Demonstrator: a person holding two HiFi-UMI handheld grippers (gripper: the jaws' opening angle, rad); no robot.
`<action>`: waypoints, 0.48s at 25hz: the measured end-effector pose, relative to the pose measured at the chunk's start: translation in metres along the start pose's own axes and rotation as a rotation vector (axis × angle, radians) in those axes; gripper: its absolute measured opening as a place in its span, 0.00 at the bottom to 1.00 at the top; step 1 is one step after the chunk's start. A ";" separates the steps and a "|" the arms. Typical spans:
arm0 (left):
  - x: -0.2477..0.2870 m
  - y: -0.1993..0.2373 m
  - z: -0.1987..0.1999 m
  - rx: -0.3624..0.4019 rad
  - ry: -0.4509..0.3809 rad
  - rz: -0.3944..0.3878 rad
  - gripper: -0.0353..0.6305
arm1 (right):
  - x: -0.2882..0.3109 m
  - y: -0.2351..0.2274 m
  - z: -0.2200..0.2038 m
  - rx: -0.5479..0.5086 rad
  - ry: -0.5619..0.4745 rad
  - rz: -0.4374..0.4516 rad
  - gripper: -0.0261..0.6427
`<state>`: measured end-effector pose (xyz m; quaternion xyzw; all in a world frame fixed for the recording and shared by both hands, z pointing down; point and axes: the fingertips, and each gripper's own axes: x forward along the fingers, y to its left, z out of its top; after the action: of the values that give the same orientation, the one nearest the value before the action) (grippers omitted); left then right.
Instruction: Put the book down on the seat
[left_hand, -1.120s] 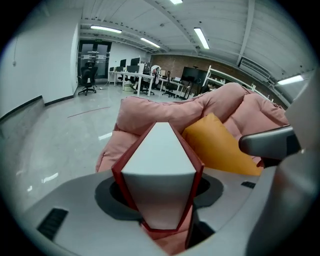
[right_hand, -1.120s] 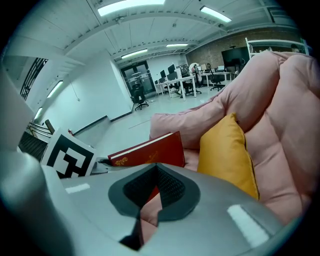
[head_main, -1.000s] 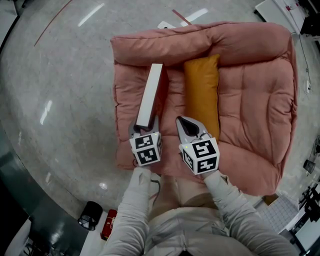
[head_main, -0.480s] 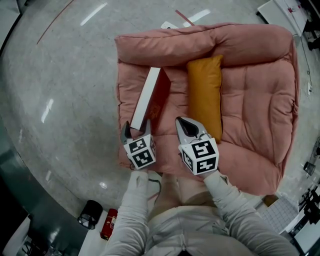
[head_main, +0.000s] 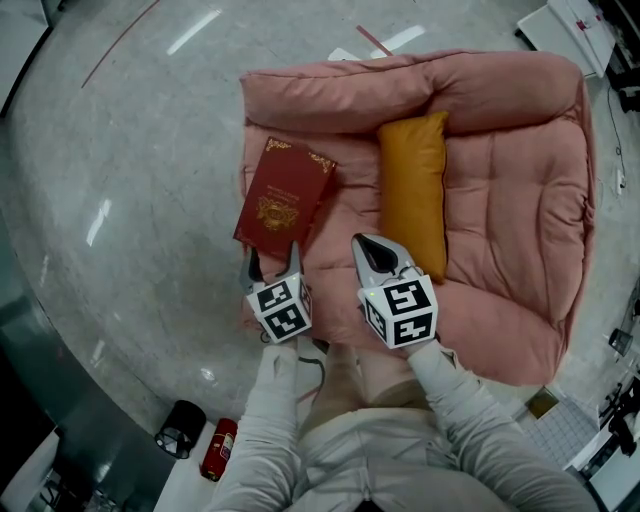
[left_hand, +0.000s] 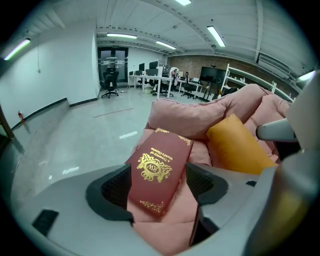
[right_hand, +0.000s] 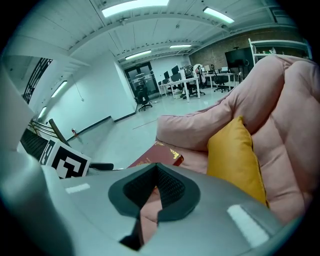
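Judging from the layout, the set-down step is done: the left gripper (head_main: 272, 258) has its jaws spread wide with nothing pressed between the ribbed dark pads, and the right gripper (head_main: 368, 245) beside it is closed and empty. Just beyond the left jaws the book (head_main: 284, 197), a rigid, flat maroon hardback with gilt ornament, lies cover-up at the left edge of the seat (head_main: 500, 200), a soft quilted pink cushion. The next move appears to call only for a straight withdrawal without nudging the book; a plump orange pillow (head_main: 412, 190) lies to its right, with polished grey floor (head_main: 130, 150) beyond.
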<state>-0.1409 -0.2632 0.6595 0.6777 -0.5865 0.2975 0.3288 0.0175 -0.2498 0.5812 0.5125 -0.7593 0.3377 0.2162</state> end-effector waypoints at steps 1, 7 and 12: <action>-0.002 -0.001 0.000 0.000 -0.002 -0.002 0.54 | -0.001 0.001 0.001 -0.002 -0.002 0.000 0.04; -0.014 -0.007 0.002 -0.012 -0.013 -0.019 0.54 | -0.005 0.008 0.002 -0.011 -0.010 -0.002 0.04; -0.024 -0.010 -0.001 -0.003 -0.007 -0.023 0.54 | -0.011 0.012 0.001 -0.026 -0.011 -0.006 0.04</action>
<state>-0.1342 -0.2469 0.6397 0.6850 -0.5803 0.2905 0.3311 0.0112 -0.2406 0.5693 0.5138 -0.7633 0.3242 0.2197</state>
